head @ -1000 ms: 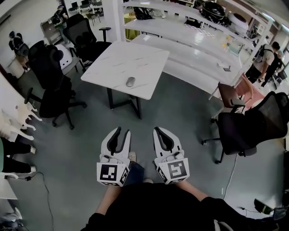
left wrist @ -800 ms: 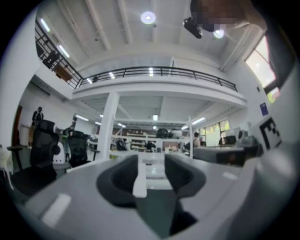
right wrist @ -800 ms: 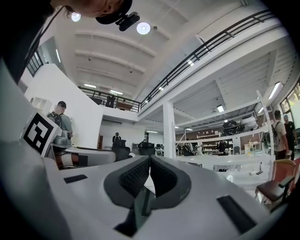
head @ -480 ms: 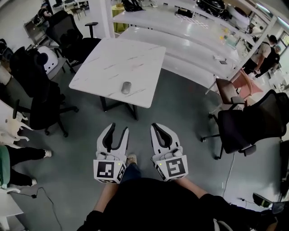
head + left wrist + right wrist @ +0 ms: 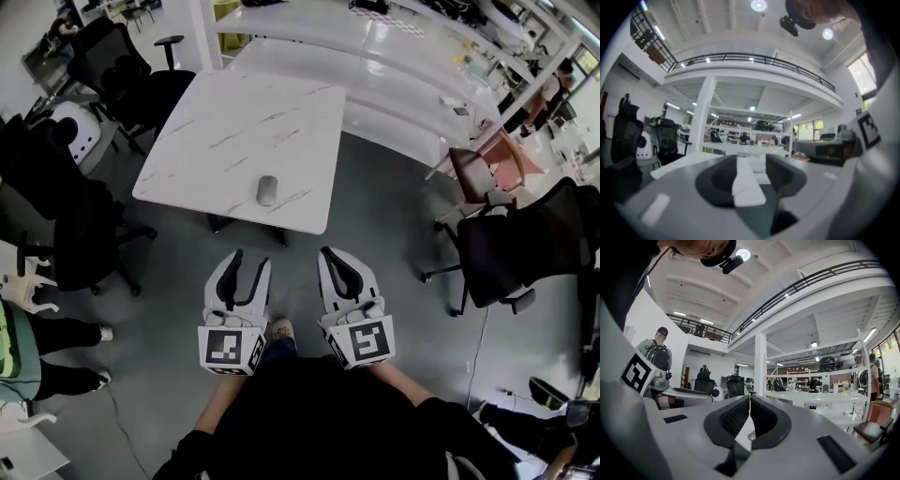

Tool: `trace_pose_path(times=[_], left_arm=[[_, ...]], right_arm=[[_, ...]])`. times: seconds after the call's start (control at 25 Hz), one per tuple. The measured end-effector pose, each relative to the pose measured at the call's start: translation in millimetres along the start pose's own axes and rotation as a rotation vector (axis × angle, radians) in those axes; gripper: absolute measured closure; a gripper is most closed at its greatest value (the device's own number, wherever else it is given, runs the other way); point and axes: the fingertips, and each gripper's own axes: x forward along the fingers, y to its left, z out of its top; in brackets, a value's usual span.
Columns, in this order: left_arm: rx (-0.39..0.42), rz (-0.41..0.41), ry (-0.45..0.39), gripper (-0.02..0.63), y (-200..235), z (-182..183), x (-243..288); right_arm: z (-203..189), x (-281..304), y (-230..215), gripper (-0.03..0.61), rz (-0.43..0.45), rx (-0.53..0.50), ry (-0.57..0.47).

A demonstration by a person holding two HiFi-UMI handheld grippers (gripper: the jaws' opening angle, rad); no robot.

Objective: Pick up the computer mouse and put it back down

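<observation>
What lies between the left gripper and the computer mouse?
Head view: between the left gripper, jaws just opening and empty, and the computer mouse lie bare tabletop, its front edge and grey floor.

The head camera sits high and looks steeply down and forward. The left gripper [image 5: 251,260] and the right gripper [image 5: 330,253] lie close beneath it, with the table [image 5: 253,122] farther out. Each gripper camera rides low behind its own jaws and faces level along them (so the jaws fill the near foreground) toward the table and the long white benches [image 5: 811,397] beyond. All three views share the table and those benches.
</observation>
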Motion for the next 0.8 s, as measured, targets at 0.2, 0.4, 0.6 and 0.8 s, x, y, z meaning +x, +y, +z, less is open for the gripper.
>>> trace_pose_path(times=[0.2, 0.4, 0.6, 0.8], left_arm=[[-0.017, -0.034, 0.006, 0.417, 17, -4, 22], [-0.042, -0.044, 0.015, 0.419, 30, -12, 40], [-0.055, -0.033, 0.022, 0.419, 48, -18, 66], [-0.051, -0.009, 0.061, 0.419, 63, -30, 99]], right_arm=[[-6, 21, -1, 0.558, -0.030, -0.008, 0.023], [-11, 40, -4, 0.558, -0.037, -0.017, 0.053], [-14, 69, -14, 0.558, -0.028, -0.034, 0.050], [-22, 103, -32, 0.558, 0.001, -0.031, 0.053]])
